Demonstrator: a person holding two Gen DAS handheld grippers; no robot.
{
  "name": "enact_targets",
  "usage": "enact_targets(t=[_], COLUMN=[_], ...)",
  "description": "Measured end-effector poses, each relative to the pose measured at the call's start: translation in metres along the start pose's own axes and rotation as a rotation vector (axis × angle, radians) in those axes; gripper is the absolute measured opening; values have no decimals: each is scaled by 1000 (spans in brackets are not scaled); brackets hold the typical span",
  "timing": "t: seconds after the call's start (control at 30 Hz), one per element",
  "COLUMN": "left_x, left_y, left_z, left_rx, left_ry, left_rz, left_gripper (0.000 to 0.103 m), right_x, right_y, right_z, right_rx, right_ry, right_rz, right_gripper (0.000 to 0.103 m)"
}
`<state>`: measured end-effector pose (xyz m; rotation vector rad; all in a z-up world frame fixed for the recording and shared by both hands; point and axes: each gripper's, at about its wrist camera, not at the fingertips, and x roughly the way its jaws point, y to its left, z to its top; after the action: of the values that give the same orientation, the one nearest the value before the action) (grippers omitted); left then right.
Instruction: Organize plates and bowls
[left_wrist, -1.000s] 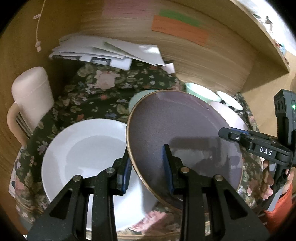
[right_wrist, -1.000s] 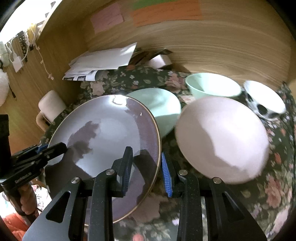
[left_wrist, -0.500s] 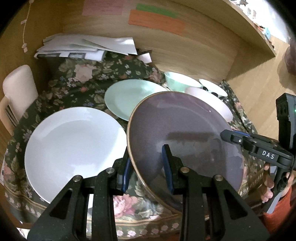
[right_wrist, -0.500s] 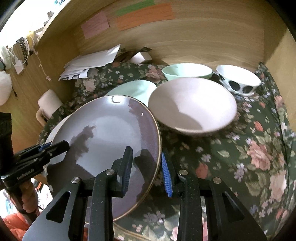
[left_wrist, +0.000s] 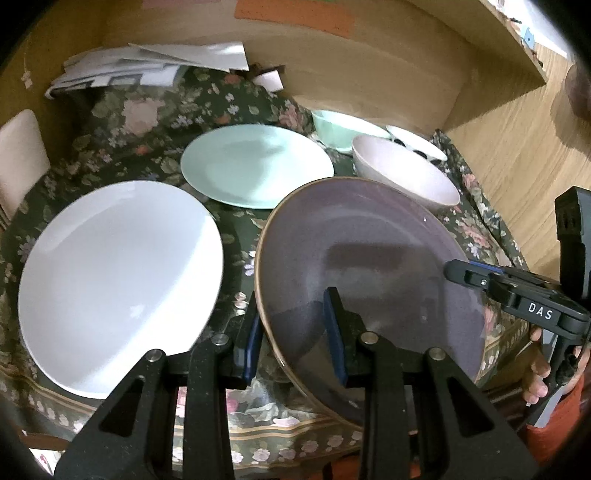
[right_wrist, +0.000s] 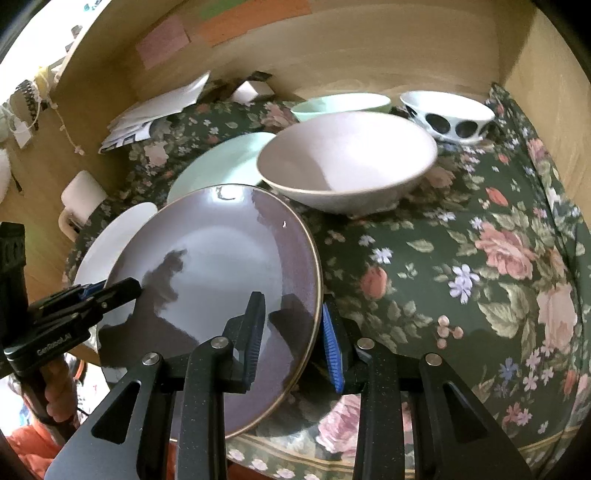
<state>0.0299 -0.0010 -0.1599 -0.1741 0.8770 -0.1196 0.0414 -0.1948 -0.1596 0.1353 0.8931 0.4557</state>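
Observation:
A purple plate with a gold rim (left_wrist: 369, 266) (right_wrist: 221, 266) is held above the front of the floral tablecloth. My left gripper (left_wrist: 291, 339) is shut on its left edge and my right gripper (right_wrist: 291, 343) is shut on its right edge. Each gripper shows in the other's view: the right gripper (left_wrist: 461, 269) and the left gripper (right_wrist: 122, 288). A white plate (left_wrist: 118, 277) lies at the left. Behind it lies a mint plate (left_wrist: 255, 162). A pale pink bowl (right_wrist: 347, 158), a mint bowl (right_wrist: 340, 103) and a black-spotted white bowl (right_wrist: 447, 114) stand at the back right.
The floral tablecloth (right_wrist: 461, 258) covers the table, and its right half lies bare of dishes. Loose papers (left_wrist: 147, 70) are piled at the back left against a wooden wall (right_wrist: 369, 51). A pale chair back (left_wrist: 18, 158) stands at the left.
Both grippers have pulled back toward the table's front edge and sunk a little with the purple plate. The white and mint plates now show uncovered, and the bowls look farther away.

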Motion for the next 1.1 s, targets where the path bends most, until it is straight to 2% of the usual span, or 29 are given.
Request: enact_targets(t=[0.43,0.9,1.1], left_x=[26,35,17], left_y=[-6,-4,-3], left_z=[-1,7,10], left_rx=[0,21,59], left_ry=[57,43,-28], left_rz=[-5,18,38], left_gripper=[33,34,35], right_x=[10,14,-3], right_y=[-10,-13,-9], right_z=[-6,-2,1], right_rx=[22,-1,-15], right_ry=[-6,-9,-58], right_rz=[-50,-52,-75], right_gripper=[28,30,49])
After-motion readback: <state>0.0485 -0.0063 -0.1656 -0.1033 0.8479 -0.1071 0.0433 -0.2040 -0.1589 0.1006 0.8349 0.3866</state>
